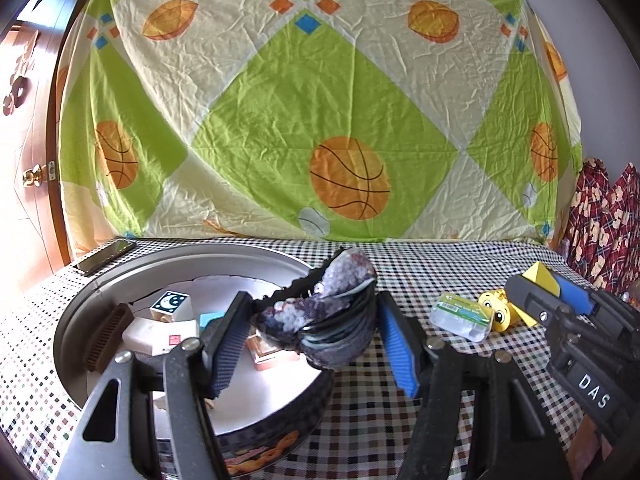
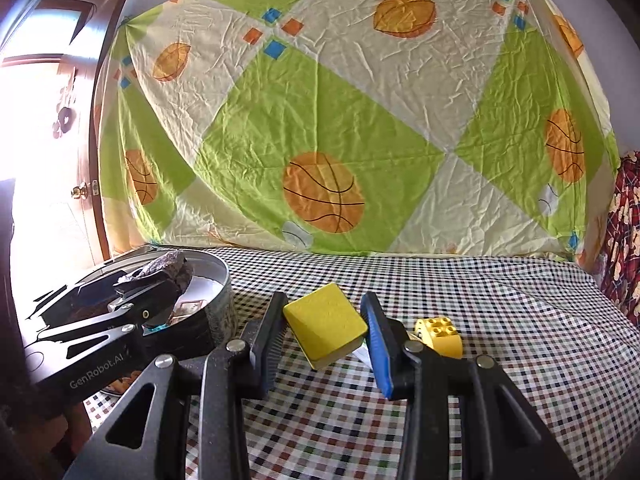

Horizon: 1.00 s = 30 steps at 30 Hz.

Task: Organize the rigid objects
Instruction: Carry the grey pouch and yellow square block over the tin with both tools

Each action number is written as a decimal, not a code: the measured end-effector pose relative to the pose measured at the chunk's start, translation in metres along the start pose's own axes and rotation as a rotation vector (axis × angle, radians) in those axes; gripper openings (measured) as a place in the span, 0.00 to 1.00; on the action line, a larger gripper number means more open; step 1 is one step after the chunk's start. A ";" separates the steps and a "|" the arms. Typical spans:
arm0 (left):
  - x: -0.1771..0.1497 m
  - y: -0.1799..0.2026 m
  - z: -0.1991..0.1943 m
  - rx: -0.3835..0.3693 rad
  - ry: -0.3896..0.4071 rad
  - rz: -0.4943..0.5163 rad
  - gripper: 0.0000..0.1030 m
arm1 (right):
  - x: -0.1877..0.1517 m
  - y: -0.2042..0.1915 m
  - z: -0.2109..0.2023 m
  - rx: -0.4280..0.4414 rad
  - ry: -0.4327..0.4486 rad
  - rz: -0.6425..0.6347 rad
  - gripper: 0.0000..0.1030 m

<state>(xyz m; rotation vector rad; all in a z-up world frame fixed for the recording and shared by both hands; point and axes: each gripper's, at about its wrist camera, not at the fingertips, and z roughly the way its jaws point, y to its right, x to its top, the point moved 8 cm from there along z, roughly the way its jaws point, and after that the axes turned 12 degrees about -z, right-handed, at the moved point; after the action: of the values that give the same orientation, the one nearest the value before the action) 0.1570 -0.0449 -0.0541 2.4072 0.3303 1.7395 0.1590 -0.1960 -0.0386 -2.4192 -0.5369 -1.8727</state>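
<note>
Two tongs: both loaded, side by side over the checked desk (image 2: 500, 320), left one at the tin, right one further right.
Left tongs (image 1: 308, 340): grasping a dark sequined bundle (image 1: 332, 312), a pouch or scrunchie, I cannot tell which; pads press it from both sides.
Bundle position: lifted over the near right rim of the round tin (image 1: 80, 308), partly above the tin's white floor, partly above the cloth.
Right tongs (image 2: 324, 336): clenched on a yellow block (image 2: 326, 322), held clear of the cloth, tilted with one corner low.
Key relation: tin lies left of the right tongs, with the left tongs between them; the left hand is the nearer one to the tin. The block's long side runs roughly across the jaws.
Tin contents: brown comb (image 1: 108, 336) against the left wall, moon cube (image 1: 172, 304), white box (image 1: 140, 332), orange box (image 1: 268, 356) under the bundle.
Still on the desk: clear green-labelled case (image 1: 462, 316) and yellow toy brick (image 1: 498, 312) with eyes, touching or nearly so, just past the right tongs.
Further back: phone (image 1: 106, 260) at the far left desk edge, behind the tin.
Backdrop: basketball sheet (image 1: 320, 100) hanging behind the desk.
Judged next: bundle drops into the tin first; block must wait or pass around the left tongs.
Risk: tongs knocking together at the rim.
</note>
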 end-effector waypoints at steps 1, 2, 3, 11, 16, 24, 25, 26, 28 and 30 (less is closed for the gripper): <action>0.000 -0.002 0.000 0.003 0.000 -0.003 0.61 | 0.001 -0.003 0.001 0.005 0.002 -0.003 0.39; 0.001 -0.004 0.000 0.005 0.001 -0.007 0.61 | 0.002 -0.006 0.002 0.009 0.004 -0.004 0.39; 0.001 -0.006 0.000 0.006 0.001 -0.013 0.61 | 0.003 -0.007 0.003 0.012 0.004 -0.005 0.39; 0.004 -0.016 0.000 0.016 0.001 -0.026 0.61 | 0.006 -0.021 0.004 0.032 0.011 -0.016 0.39; 0.004 -0.019 -0.002 0.028 0.009 -0.017 0.61 | 0.007 -0.027 0.005 0.042 0.012 -0.021 0.39; 0.006 -0.028 -0.003 0.041 0.010 -0.025 0.61 | 0.010 -0.042 0.007 0.066 0.017 -0.036 0.39; 0.006 -0.029 -0.003 0.041 0.010 -0.026 0.61 | 0.011 -0.043 0.007 0.068 0.018 -0.037 0.39; 0.006 -0.030 -0.003 0.041 0.011 -0.025 0.61 | 0.011 -0.044 0.007 0.069 0.018 -0.037 0.39; 0.007 -0.031 -0.004 0.043 0.013 -0.026 0.61 | 0.011 -0.046 0.007 0.072 0.019 -0.037 0.39; 0.007 -0.032 -0.004 0.045 0.016 -0.029 0.61 | 0.012 -0.049 0.007 0.075 0.019 -0.040 0.39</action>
<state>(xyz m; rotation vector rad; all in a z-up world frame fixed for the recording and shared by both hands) 0.1520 -0.0119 -0.0544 2.4081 0.4091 1.7584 0.1543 -0.1457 -0.0384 -2.3586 -0.6471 -1.8526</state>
